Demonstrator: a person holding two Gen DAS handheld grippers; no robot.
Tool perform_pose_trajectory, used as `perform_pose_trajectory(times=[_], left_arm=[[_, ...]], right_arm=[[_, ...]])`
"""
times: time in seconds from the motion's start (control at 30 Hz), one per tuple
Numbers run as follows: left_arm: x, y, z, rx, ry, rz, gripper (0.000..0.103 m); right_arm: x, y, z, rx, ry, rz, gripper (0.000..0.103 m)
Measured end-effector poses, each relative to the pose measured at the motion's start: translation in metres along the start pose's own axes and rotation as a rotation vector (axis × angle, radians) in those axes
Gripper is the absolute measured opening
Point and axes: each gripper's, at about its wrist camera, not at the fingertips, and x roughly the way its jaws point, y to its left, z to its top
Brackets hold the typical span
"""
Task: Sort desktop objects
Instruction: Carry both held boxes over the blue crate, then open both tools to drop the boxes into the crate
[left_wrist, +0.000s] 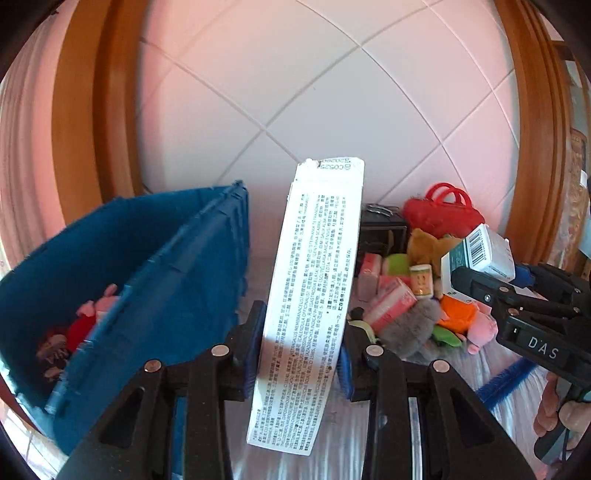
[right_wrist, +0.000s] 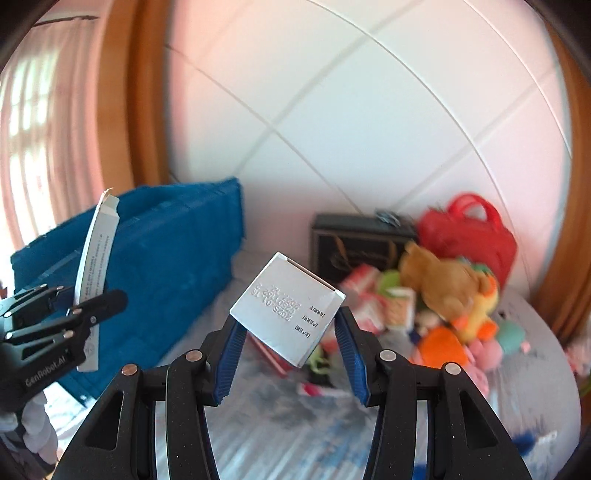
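Left wrist view: left gripper clamped on a tall white carton, printed side facing the lens, standing nearly upright at frame centre. Blue fabric bin at left, a few plush toys already lying inside. Right gripper at right edge, jaws closed on a small white box with a barcode.

Right wrist view: small white box pinched by its corners between the blue pads, tilted diagonally, date print showing. Left gripper and its carton at far left, just in front of the bin. Unsorted heap at right: red bag, brown plush, pink cartons, dark box, all on the pale-covered desk.

Likely step: carry both boxes to their container. Advisable:
- Swing the tall carton left over the bin rim, lower before releasing; long lever, prone to tipping out.
- Keep pressure steady on the small box; corner grip looks marginal, could twist or slip.
- Move one gripper at a time to avoid collision near the bin.
- Whether boxes belong with the plush cannot be told.
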Motion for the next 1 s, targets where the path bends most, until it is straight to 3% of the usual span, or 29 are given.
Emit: perform_pose_trajectory(times=[0.37, 0.63, 0.83, 1.0], left_arm=[[-0.049, 0.145, 0.019, -0.095, -0.123, 0.214, 0.033], [-0.032, 0.24, 0.025, -0.165, -0.099, 0.31, 0.033], [0.005, 0.288, 0.026, -0.203, -0.03, 0.326, 0.033], [0.028, 0.306, 0.021, -0.214, 0.02, 0.314, 0.033]], right_arm=[[0.005, 0.156, 0.064, -0.162, -0.133, 0.194, 0.049], [0.041, 0.245, 0.095, -0.201, -0.116, 0.293, 0.049], [0.079, 0.293, 0.099, -0.24, -0.041, 0.274, 0.049], [0.101, 0.295, 0.102, -0.267, -0.002, 0.212, 0.049]])
